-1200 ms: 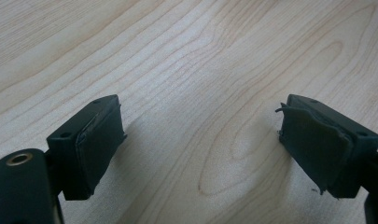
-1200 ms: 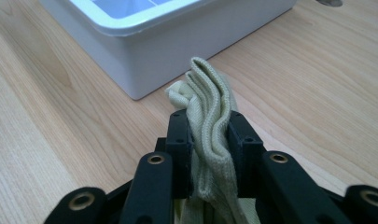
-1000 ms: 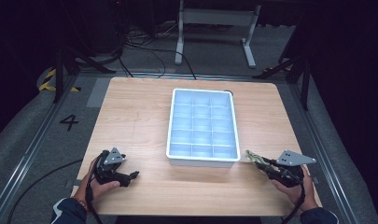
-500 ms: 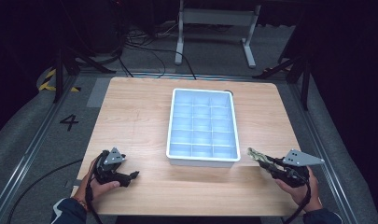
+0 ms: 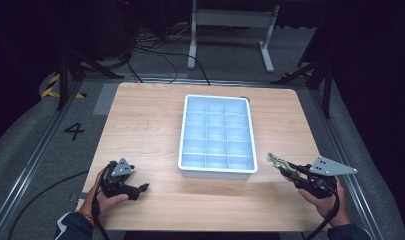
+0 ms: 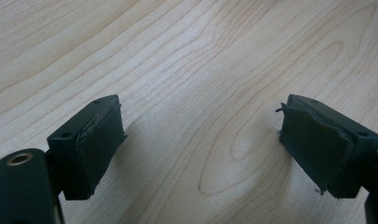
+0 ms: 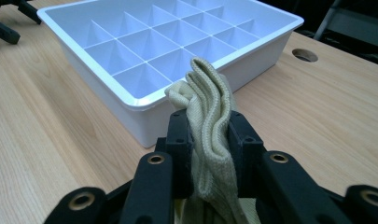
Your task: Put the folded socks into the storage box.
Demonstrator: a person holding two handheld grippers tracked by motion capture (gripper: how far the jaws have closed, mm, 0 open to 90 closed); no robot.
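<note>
My right gripper (image 7: 209, 128) is pinching a folded pale-yellow cloth (image 7: 210, 112), jaws clamped on both sides of it, the bunched end poking out past the tips. In the high view the cloth (image 5: 278, 162) sits in the air at the right gripper (image 5: 289, 171), just off the tray's near right corner, not touching the tray (image 5: 216, 173). My left gripper (image 5: 140, 189) rests low near the table's front left, jaws spread wide with bare wood between them; pads (image 6: 100, 140) hold nothing.

Step in hand, as I judge it: carry the cloth over the tray and drop it into a cell. To do it well:
- lift enough that the hanging part clears the tray rim before moving across; the rim is right ahead of the jaws.
- keep the pinch firm, the knit looks soft and could slip out.
- pick the near corner cell, shortest path; centre the tips over it before letting go, since a cell looks barely bigger than the bundle.
- lower the cloth into the cell first, then release, so it doesn't drape over a divider.
- left gripper stays put, or steadies the tray if it slides.

Counts: one cloth, one tray, two grippers, one table (image 5: 140, 125). Tray cells: three across, six deep, eighteen, all empty as far as I can see.
</note>
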